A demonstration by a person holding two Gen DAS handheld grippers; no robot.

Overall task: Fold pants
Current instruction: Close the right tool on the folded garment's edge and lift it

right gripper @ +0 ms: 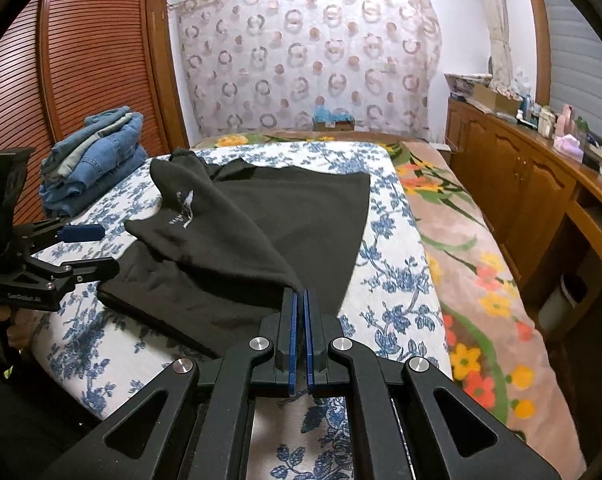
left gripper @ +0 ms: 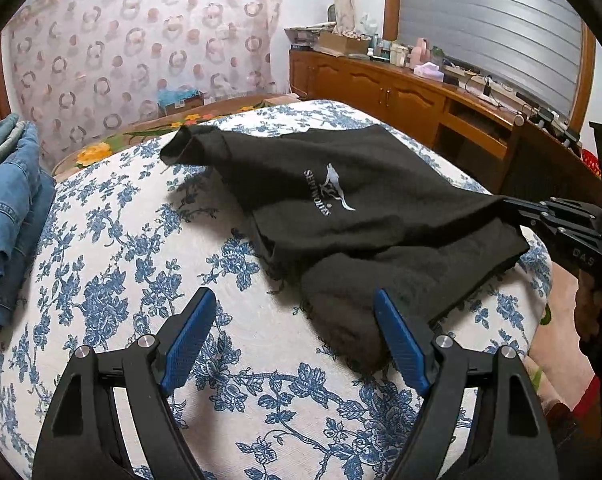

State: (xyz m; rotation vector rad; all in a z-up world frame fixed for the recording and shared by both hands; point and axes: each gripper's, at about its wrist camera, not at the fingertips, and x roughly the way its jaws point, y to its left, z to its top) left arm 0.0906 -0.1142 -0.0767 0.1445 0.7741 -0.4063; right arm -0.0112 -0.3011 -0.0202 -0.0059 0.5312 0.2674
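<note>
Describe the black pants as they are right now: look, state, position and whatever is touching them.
The black pants look like soft fleece with a small white animal logo and lettering. They lie partly folded and rumpled on the blue-flowered bedspread, one layer thrown over another. The right gripper is shut on one corner, lifting it into a taut ridge. The left gripper is open, its right finger at the near frayed edge; contact there is unclear.
</note>
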